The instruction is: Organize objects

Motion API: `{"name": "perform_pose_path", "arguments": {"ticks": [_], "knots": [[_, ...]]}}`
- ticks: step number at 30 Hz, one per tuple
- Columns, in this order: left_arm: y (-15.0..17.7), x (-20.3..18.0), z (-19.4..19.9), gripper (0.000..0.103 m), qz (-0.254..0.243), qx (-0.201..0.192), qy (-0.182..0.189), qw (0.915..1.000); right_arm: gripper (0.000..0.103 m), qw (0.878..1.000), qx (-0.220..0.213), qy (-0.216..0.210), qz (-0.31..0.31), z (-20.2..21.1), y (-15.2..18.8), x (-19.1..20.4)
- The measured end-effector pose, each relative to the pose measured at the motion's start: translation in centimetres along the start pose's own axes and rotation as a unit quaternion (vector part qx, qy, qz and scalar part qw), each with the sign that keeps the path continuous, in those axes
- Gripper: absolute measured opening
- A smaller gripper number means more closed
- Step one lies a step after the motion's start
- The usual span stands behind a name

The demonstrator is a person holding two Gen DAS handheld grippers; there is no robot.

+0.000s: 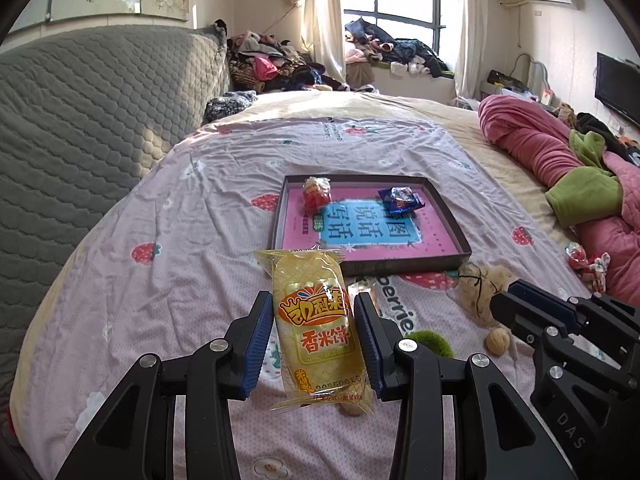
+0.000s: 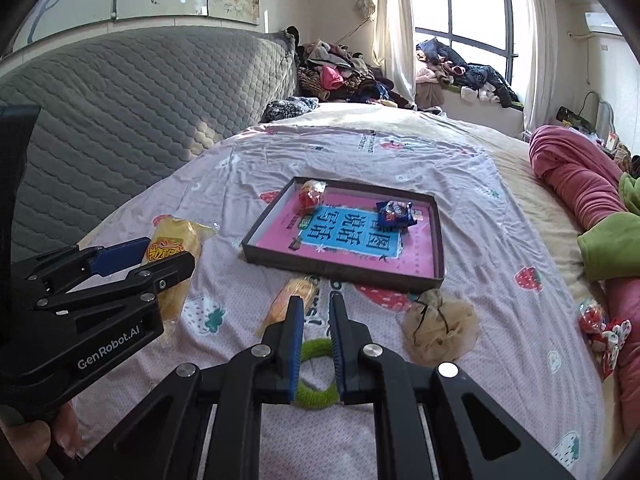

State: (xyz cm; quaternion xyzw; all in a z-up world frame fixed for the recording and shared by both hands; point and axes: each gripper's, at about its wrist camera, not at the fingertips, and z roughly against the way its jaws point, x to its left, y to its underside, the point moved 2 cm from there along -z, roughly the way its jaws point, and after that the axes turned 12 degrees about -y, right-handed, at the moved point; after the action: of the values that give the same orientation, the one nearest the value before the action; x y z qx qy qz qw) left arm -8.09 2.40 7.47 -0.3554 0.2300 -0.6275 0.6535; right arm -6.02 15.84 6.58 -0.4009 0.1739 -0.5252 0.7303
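Note:
My left gripper (image 1: 314, 312) is shut on a yellow rice-cracker packet (image 1: 316, 320) and holds it above the bedsheet, short of the tray; the packet also shows in the right wrist view (image 2: 176, 264). A dark shallow tray (image 1: 452, 258) with a pink book inside holds a red snack packet (image 1: 317, 194) and a blue snack packet (image 1: 400, 199). My right gripper (image 2: 316, 308) is nearly closed and empty over a green fuzzy hair ring (image 2: 314, 376). An orange packet (image 2: 294, 300) lies just beyond its fingertips.
A beige mesh scrunchie (image 2: 440, 328), a walnut (image 1: 498, 341) and a red patterned bundle (image 2: 600, 328) lie on the sheet to the right. A pink and green quilt (image 2: 580, 184) is heaped at the right edge. A grey padded headboard (image 2: 120, 112) stands on the left.

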Motion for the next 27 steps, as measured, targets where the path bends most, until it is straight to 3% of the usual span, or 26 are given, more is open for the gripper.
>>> {"name": "perform_pose_path", "arguments": {"ticks": [27], "knots": [[-5.2, -1.6, -3.9, 0.043, -0.007, -0.013, -0.007, 0.9999, 0.014, 1.000, -0.025, 0.000, 0.013, -2.0, -6.0, -2.2]]}}
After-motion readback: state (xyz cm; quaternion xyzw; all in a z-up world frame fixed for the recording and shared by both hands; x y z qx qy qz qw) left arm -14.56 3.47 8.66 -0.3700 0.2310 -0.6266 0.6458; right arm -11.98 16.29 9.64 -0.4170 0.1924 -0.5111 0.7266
